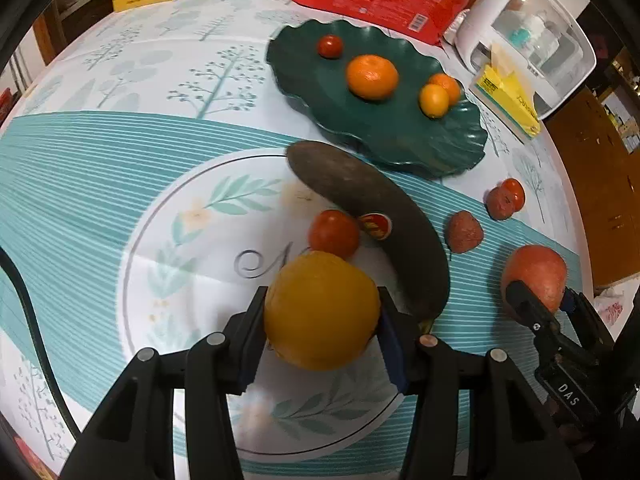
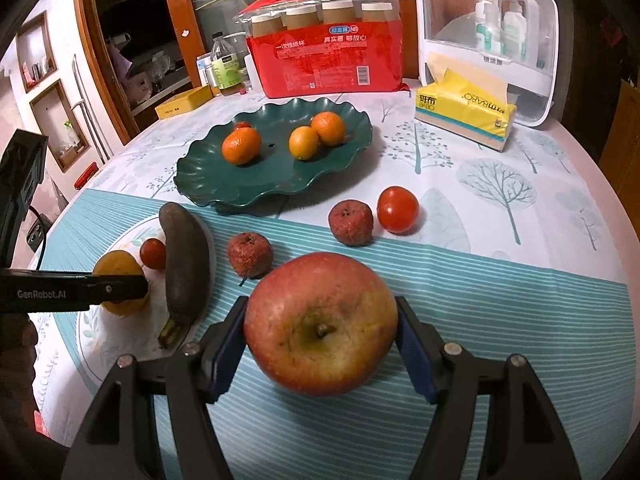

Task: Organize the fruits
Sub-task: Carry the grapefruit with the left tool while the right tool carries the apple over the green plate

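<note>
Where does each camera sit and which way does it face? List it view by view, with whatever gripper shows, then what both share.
Left wrist: sits on the left gripper, looks steeply down along its fingers, which clamp the yellow-orange fruit; the right gripper shows at right.
Right wrist: sits on the right gripper, looks down and forward across the table; its pads press the apple; the left gripper enters from the left.
Shared: green plate, dark banana, both held fruits.
</note>
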`<control>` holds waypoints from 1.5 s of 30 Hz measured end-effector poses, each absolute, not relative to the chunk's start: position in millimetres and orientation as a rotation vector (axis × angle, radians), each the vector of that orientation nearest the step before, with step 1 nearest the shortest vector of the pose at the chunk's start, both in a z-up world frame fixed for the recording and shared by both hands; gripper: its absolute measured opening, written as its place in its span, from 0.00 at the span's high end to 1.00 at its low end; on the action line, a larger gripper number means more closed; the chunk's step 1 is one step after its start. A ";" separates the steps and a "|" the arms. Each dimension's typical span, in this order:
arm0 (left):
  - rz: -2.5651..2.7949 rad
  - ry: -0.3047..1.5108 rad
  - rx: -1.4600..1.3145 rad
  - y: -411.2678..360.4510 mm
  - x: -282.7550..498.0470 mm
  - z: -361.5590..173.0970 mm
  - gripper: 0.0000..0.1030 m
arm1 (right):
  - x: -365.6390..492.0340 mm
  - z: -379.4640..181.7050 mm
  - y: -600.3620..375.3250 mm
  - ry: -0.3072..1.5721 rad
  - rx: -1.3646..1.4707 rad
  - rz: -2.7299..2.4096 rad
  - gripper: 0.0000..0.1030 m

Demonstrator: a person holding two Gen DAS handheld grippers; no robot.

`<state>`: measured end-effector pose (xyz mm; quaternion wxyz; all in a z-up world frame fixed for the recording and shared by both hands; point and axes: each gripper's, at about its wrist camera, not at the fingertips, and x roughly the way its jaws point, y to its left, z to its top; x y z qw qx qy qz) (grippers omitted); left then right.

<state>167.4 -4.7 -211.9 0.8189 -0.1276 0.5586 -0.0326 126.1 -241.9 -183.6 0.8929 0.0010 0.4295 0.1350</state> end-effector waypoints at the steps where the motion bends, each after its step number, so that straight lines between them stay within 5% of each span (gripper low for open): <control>1: -0.067 1.184 -0.273 -1.0 165.3 -209.5 0.53 | 125.6 -182.5 -241.9 0.892 0.005 0.279 0.33; 26: -0.124 1.023 -0.166 90.7 212.3 -135.8 0.53 | 146.2 -137.6 -176.4 0.803 -0.002 0.212 0.33; 45: -0.313 1.011 -0.032 64.2 327.4 -137.4 0.53 | 232.9 -146.4 -139.2 0.781 -0.001 0.128 0.32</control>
